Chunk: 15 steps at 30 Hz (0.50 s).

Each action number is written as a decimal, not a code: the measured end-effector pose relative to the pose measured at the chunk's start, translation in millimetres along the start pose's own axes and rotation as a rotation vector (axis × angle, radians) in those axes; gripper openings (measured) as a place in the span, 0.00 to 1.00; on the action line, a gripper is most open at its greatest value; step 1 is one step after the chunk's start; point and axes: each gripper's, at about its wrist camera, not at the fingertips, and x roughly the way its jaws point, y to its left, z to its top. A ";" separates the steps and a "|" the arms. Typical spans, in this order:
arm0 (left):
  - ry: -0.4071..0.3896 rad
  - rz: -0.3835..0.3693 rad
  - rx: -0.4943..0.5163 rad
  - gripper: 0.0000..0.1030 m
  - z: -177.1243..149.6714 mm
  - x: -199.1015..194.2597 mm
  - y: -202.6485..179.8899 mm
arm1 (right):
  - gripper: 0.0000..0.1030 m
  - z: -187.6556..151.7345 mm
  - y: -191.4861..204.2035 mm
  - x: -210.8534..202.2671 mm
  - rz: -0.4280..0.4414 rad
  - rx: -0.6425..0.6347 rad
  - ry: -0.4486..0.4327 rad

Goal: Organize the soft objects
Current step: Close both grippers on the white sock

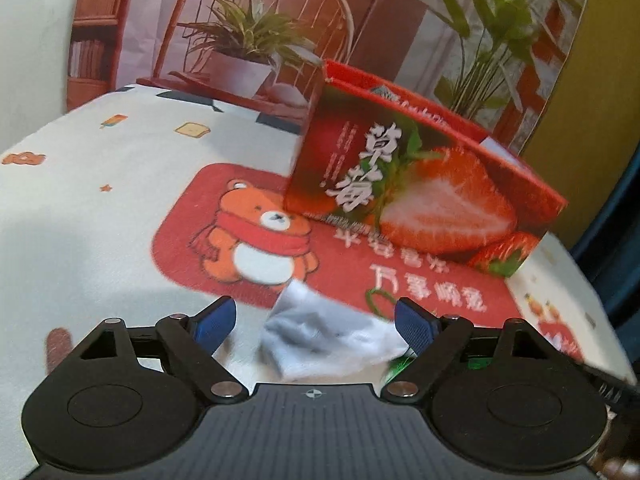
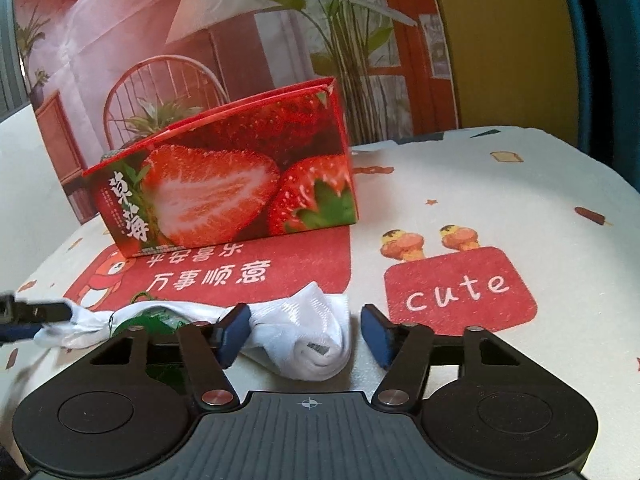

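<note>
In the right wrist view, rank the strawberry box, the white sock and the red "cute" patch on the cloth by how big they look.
1. Strawberry box, clearly the largest.
2 and 3. White sock and "cute" patch look close in size; the sock lies nearer the camera and is partly hidden, so no firm ranking between them.

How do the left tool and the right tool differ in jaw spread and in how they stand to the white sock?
The left tool has its jaws spread wide; the right tool has them narrower. The white sock lies loose between the left tool's blue pads, its edge reaching one of them, whereas one pad of the right tool touches the sock's bunched end and the other stands clear. Both have blue pads and neither clamps the sock.
</note>
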 end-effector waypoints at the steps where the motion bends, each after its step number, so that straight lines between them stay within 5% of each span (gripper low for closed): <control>1: 0.006 -0.017 -0.008 0.85 0.6 2.7 -0.1 | 0.49 -0.2 0.5 0.6 0.005 -0.004 0.003; 4: 0.033 -0.042 -0.010 0.85 -5.0 10.8 -1.3 | 0.47 -0.8 1.2 2.0 0.006 -0.007 0.007; 15: 0.013 0.007 0.060 0.36 -12.3 5.2 -1.1 | 0.34 -1.0 1.6 4.0 0.034 -0.009 0.018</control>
